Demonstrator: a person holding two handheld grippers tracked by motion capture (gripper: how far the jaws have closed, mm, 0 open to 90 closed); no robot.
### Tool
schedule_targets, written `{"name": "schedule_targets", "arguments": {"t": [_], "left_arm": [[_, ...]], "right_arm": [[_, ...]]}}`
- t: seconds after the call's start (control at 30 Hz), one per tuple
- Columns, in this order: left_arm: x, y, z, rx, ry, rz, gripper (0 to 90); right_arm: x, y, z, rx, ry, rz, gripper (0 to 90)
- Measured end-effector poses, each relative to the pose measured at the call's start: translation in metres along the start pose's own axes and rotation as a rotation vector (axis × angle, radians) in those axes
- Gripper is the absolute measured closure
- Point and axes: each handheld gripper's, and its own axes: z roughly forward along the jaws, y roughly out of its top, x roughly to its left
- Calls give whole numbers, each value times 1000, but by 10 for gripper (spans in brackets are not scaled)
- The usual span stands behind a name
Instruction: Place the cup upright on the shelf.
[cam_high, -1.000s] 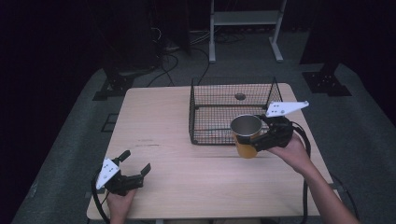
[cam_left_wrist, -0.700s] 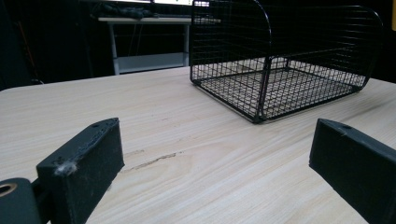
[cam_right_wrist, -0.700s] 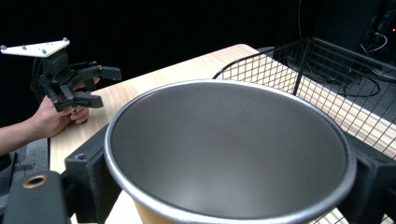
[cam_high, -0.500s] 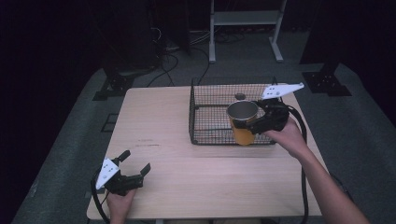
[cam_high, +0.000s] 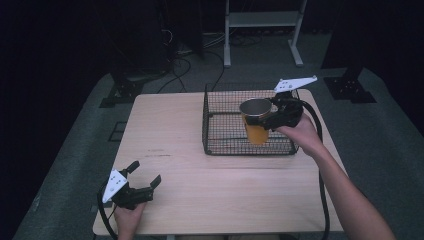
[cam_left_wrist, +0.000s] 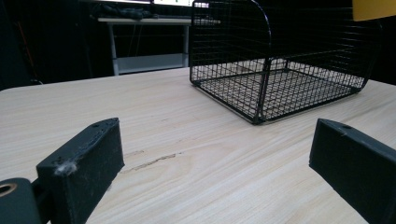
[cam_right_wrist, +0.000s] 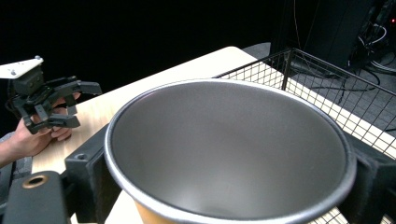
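A yellow cup (cam_high: 257, 122) with a steel inside hangs upright over the black wire basket (cam_high: 220, 142), with my right gripper (cam_high: 270, 116) shut on it near the rim. In the right gripper view the cup's grey bowl (cam_right_wrist: 231, 149) sits between the two jaws. My left gripper (cam_high: 145, 180) rests near the table's front left corner, open, nothing between its fingers. In the left gripper view the basket (cam_left_wrist: 280, 84) stands ahead on the wood and the cup's yellow bottom (cam_left_wrist: 373, 8) shows at the top right.
The basket occupies the back right of the wooden table (cam_high: 170, 130). A white-legged stand (cam_high: 260, 20) and cables lie on the floor beyond the table. Bare wood lies between the left gripper and the basket.
My right gripper has carried the cup up and farther back, from the basket's front edge to above its inside. The left gripper has stayed put.
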Motion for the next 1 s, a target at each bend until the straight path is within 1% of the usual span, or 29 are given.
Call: {"name": "schedule_targets", "arguments": {"t": [0.23, 0.37, 0.47, 0.5, 0.6, 0.63, 0.8, 0.87, 0.9, 0.97, 1.0], "left_arm": [[0, 0, 0, -1, -1, -1, 23], [1, 0, 0, -2, -2, -3, 23], [1, 0, -1, -3, -2, -3, 23], [1, 0, -1, -3, -2, -3, 23], [1, 0, -1, -3, -2, -3, 23], [1, 0, -1, -3, -3, -3, 23], [1, 0, 0, -2, -3, -3, 23], [1, 0, 0, -2, -3, -2, 23], [1, 0, -1, -3, -4, -3, 23], [1, 0, 0, -5, -4, -5, 23], [1, 0, 0, -6, -4, -6, 23]], "right_arm": [[-6, 4, 10, 21, -4, -7, 112], [-12, 7, 14, 32, -7, -3, 112], [-15, 9, 16, 26, -9, 3, 112], [-18, 10, 18, 37, -7, 4, 112], [-21, 11, 19, 38, -9, 2, 112], [-25, 12, 20, 33, -8, 8, 112], [-31, 14, 25, 30, -10, 16, 112], [-35, 14, 29, 40, -7, 22, 112], [-39, 14, 33, 53, -8, 27, 112], [-40, 15, 34, 57, -10, 27, 112], [-43, 16, 37, 68, -15, 28, 112]]}}
